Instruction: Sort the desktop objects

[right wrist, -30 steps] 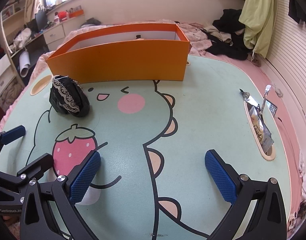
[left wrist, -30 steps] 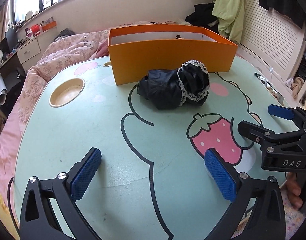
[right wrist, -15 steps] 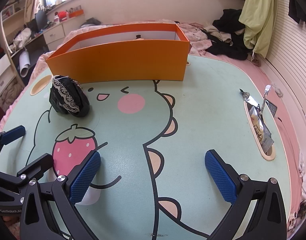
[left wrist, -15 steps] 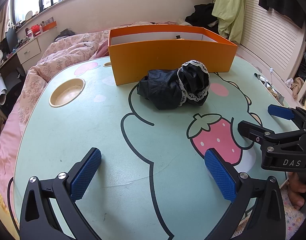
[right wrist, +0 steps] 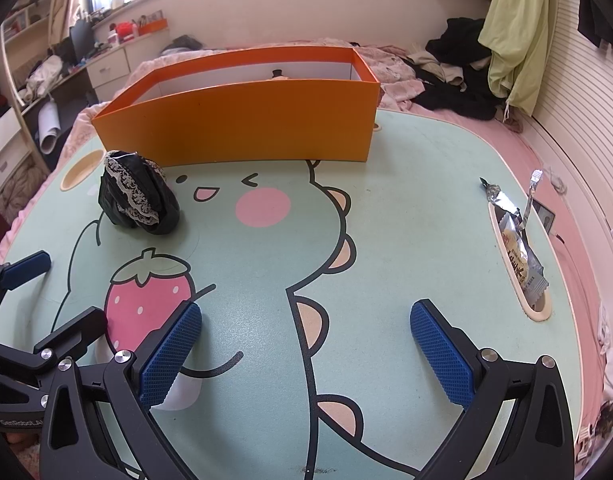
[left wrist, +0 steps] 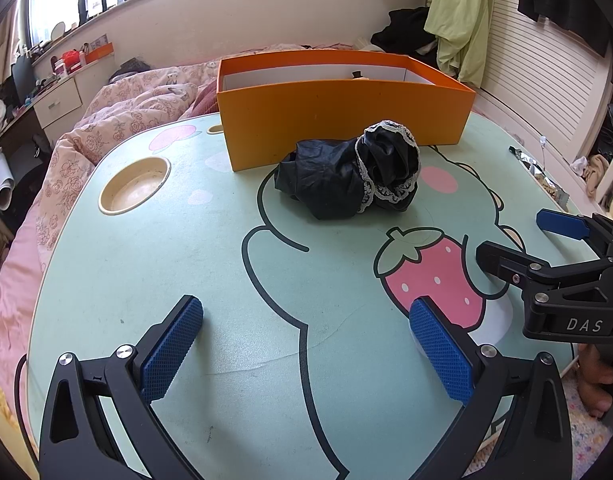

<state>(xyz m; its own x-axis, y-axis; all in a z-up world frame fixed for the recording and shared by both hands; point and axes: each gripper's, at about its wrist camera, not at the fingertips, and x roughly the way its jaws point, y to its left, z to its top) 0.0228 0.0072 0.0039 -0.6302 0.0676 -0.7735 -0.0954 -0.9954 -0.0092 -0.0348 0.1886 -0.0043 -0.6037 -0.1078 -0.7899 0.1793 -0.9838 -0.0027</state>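
Note:
A crumpled black cloth with white lace trim (left wrist: 352, 174) (right wrist: 136, 196) lies on the mint-green cartoon table (left wrist: 154, 248), just in front of an open orange box (left wrist: 342, 108) (right wrist: 242, 120). A small dark item (right wrist: 277, 74) peeks over the box's far wall. My left gripper (left wrist: 306, 346) hovers open over the near table edge, well short of the cloth, nothing between its blue pads. My right gripper (right wrist: 306, 350) is open too, over the dinosaur print to the right; it shows in the left wrist view as the right gripper (left wrist: 526, 248).
A round cup recess (left wrist: 134, 190) sits at the table's left. A long slot at the right edge holds snack wrappers (right wrist: 520, 248). A bed with a floral quilt (left wrist: 118, 120) and piled clothes (right wrist: 466, 76) lie beyond the table.

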